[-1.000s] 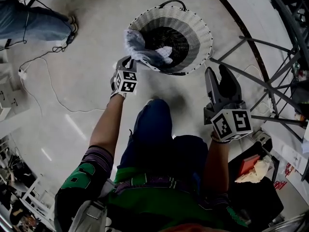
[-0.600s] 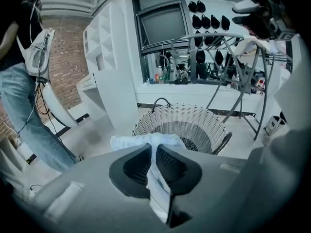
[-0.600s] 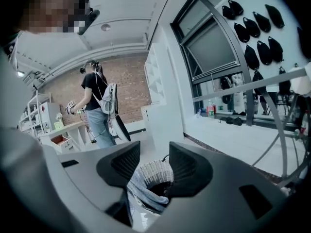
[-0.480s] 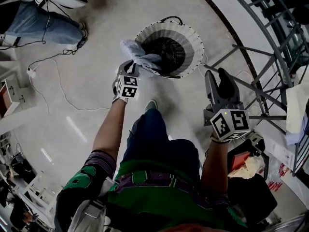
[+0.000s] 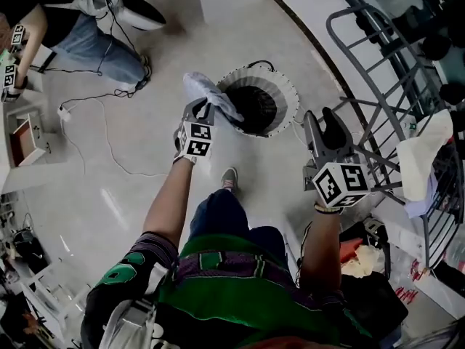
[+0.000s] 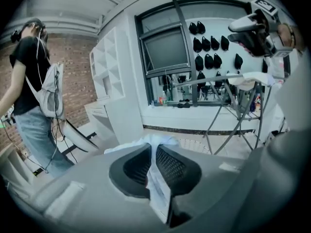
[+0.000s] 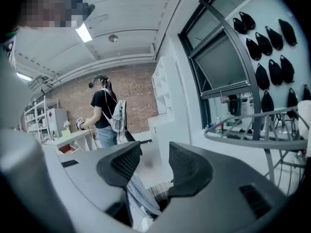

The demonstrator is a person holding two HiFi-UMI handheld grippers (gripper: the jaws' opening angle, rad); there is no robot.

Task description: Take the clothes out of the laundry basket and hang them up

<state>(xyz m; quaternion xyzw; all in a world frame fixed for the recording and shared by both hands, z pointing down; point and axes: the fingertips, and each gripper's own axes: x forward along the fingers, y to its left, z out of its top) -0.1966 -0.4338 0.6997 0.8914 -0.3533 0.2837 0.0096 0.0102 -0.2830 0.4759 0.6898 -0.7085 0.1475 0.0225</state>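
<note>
My left gripper [image 5: 203, 112] is shut on a pale grey-white garment [image 5: 212, 95], which hangs beside and above the left rim of the round woven laundry basket [image 5: 288, 94] on the floor. In the left gripper view the jaws [image 6: 151, 149] pinch a fold of this white cloth [image 6: 161, 140]. My right gripper [image 5: 323, 119] is held to the right of the basket, open, with nothing between its fingers. In the right gripper view its jaws [image 7: 154, 152] stand apart, and the hanging garment [image 7: 139, 194] and the basket [image 7: 160, 189] show below, beyond them.
A metal drying rack [image 5: 378, 115] stands at the right with a white cloth [image 5: 421, 155] over it. A person [image 5: 87, 20] stands at the far left near a cable [image 5: 109, 151] on the floor. My own shoe [image 5: 229, 178] is near the basket.
Both grippers have risen. The left one has lifted the garment up from the basket's rim. The basket looks smaller and farther below.
</note>
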